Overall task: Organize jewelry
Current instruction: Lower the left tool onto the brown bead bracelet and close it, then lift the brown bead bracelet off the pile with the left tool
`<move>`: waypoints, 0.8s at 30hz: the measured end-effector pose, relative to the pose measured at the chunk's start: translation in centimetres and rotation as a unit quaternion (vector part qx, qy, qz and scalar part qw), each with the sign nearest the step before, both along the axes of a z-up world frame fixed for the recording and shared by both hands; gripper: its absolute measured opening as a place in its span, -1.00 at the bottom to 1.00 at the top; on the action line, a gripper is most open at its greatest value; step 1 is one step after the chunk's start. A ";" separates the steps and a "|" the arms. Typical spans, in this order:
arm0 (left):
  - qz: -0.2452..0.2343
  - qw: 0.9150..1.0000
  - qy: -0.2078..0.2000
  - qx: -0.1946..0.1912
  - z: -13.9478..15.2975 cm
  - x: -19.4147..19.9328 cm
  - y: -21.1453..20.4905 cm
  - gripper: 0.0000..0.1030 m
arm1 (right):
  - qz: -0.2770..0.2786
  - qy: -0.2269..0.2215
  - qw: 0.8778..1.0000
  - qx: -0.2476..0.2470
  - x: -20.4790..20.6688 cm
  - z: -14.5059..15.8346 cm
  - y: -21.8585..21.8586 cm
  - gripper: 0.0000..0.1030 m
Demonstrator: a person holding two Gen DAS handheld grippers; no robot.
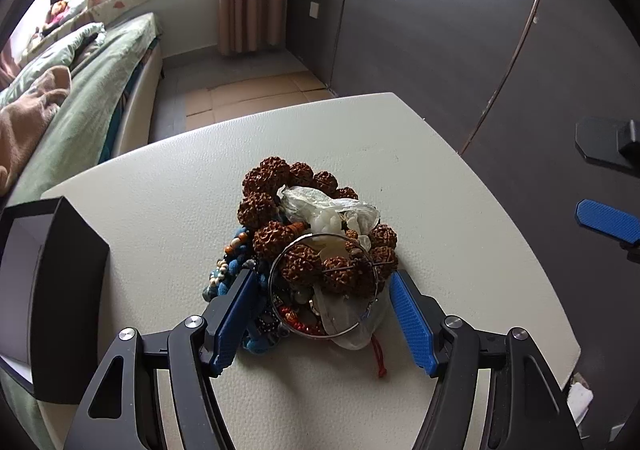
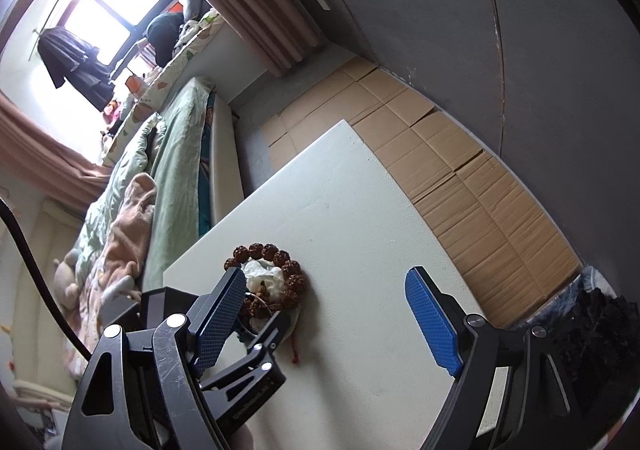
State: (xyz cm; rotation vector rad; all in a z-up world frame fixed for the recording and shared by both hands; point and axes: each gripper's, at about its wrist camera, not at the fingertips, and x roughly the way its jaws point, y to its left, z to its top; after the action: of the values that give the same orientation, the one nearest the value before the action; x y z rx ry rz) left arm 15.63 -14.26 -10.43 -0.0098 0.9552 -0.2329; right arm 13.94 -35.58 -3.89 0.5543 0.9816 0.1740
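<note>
The tangled heap of jewelry (image 1: 316, 250) lies near the middle of the cream-white textured tabletop (image 1: 168, 210), everything piled together: a bracelet of large knobbly brown seed beads (image 1: 276, 186) curls round the top, a thin silver wire bangle (image 1: 324, 286) lies tilted over the near side, blue and mixed small beads (image 1: 236, 270) spill out to the left, and a crumpled clear plastic bag (image 1: 332, 210) sits in the midst (what it holds I cannot make out). A red cord (image 1: 378, 354) trails from the near edge.

The left gripper (image 1: 324, 302) straddles the near part of the heap, its blue ribbed pads apart — the left pad lies against the blue beads, the right one stands just beside the bangle without pressing it, so nothing is grasped. I judge it is set this way to close on the bangle, the piece lying loosest on top.

The right gripper (image 2: 332, 314) hangs over bare table to the right of the pile, jaws spread wide and empty, probably waiting clear of the left.

A black open box (image 1: 52, 290) stands at the table's left edge — likely the destination. No jewelry shows in the visible part of its interior.
</note>
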 end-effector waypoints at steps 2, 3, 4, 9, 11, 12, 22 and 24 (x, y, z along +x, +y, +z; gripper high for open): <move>-0.006 1.000 0.000 0.009 0.0 0.0 -0.1 0.09 | 0.001 -0.001 1.000 0.000 0.2 0.0 0.2 0.60; -0.006 1.000 0.000 0.003 0.1 0.1 0.0 0.02 | 0.002 -0.001 1.000 -0.001 0.3 0.0 0.4 0.60; -0.002 1.000 0.001 -0.004 0.3 0.0 0.2 0.02 | 0.002 -0.001 1.000 -0.001 0.4 0.0 0.5 0.60; 0.004 1.000 -0.004 -0.029 1.4 -0.4 1.1 0.01 | 0.009 0.005 1.000 -0.008 0.4 -0.4 1.3 0.60; 0.005 0.999 -0.009 -0.035 2.0 -0.6 1.6 0.01 | 0.012 0.006 1.000 -0.014 0.5 -0.5 1.7 0.60; 0.006 0.999 -0.010 -0.043 2.3 -0.8 2.0 -0.06 | 0.012 0.007 1.000 -0.015 0.5 -0.6 1.8 0.60; 0.015 0.997 -0.006 -0.072 3.3 -1.4 4.1 -0.53 | 0.017 0.031 0.999 -0.004 0.9 -2.3 3.2 0.60; 0.021 0.997 -0.001 -0.075 3.3 -1.3 4.5 -0.53 | 0.020 0.035 0.999 -0.005 0.8 -2.5 3.7 0.60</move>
State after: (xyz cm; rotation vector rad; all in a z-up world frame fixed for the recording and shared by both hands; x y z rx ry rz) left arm 14.28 -9.73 -7.14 -0.1672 0.9332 -0.2646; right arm 14.79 -31.93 -6.43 0.5346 1.0612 0.1860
